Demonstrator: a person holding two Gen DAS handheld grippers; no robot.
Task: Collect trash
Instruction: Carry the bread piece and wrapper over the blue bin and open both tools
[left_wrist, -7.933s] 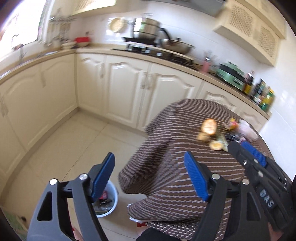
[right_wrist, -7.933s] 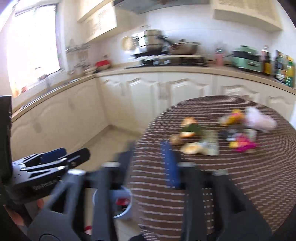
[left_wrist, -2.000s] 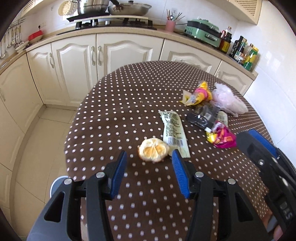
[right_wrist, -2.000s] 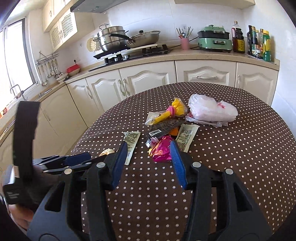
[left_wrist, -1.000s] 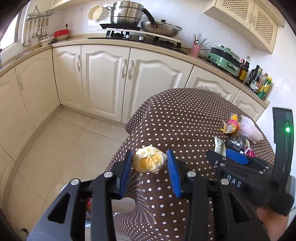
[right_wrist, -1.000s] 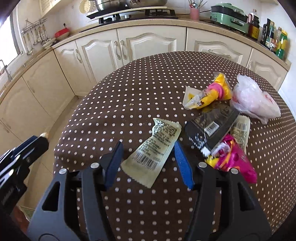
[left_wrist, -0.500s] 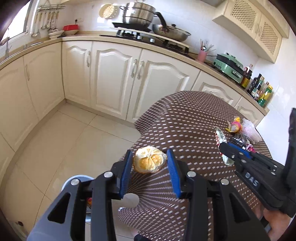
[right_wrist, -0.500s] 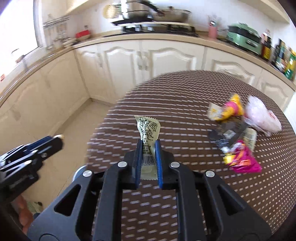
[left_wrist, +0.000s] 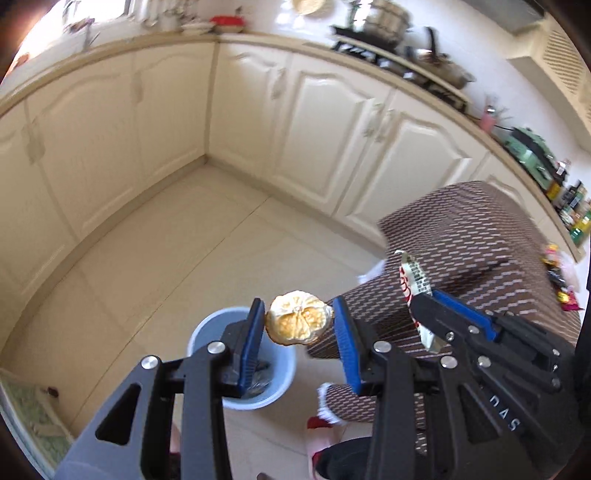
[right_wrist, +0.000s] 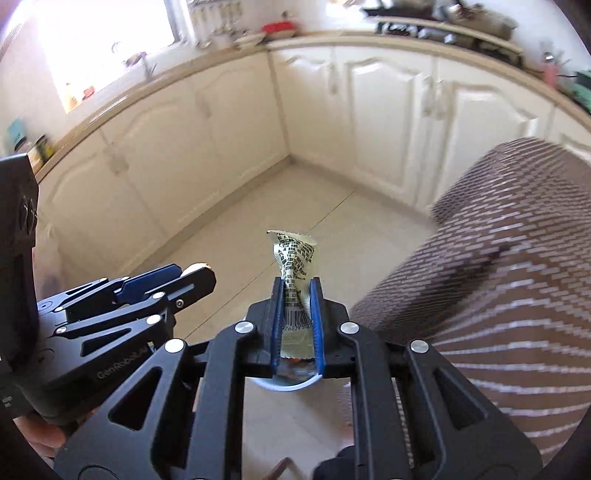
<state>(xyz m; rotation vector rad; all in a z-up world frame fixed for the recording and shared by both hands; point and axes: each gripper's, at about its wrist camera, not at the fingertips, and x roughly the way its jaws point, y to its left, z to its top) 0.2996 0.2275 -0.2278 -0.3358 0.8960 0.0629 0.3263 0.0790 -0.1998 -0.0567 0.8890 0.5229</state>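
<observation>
The left gripper (left_wrist: 299, 326) points steeply down toward the cream tiled floor (left_wrist: 177, 251), its blue-padded fingers (left_wrist: 251, 339) clenched on a dried, pale orange peel (left_wrist: 297, 322) that sits squeezed between the fingertips, bulging a little beyond them. Directly below and slightly behind the left-hand finger stands a round light-blue plastic bin (left_wrist: 242, 363) on the floor, with dark scraps inside; the peel hangs just above and beside the bin's far rim. To the right of these fingers, the right gripper (left_wrist: 424, 299) reaches in from the lower right, tilted downward too, carrying a crumpled pale-green printed wrapper (left_wrist: 412, 280) that sticks up past its tips. In the right wrist view the right gripper's blue fingers (right_wrist: 279, 314) stand nearly together, having just closed, pinching the wrapper (right_wrist: 295, 266) along its twisted middle; the barcode end lies between the pads and the printed top flares out above them. Under the fingers a curved sliver of the bin's pale rim (right_wrist: 291, 386) shows. The left gripper (right_wrist: 192, 273) lies to the left of them, seen side-on, with a bit of peel at its tip. Right of both sets of fingers hangs the brown white-dotted tablecloth over the round table (left_wrist: 476, 251), blurred by motion, with a few bright wrappers (left_wrist: 559, 277) lying at its far edge, well apart from the fingers. Cream cabinet doors (right_wrist: 388, 118) run behind.
</observation>
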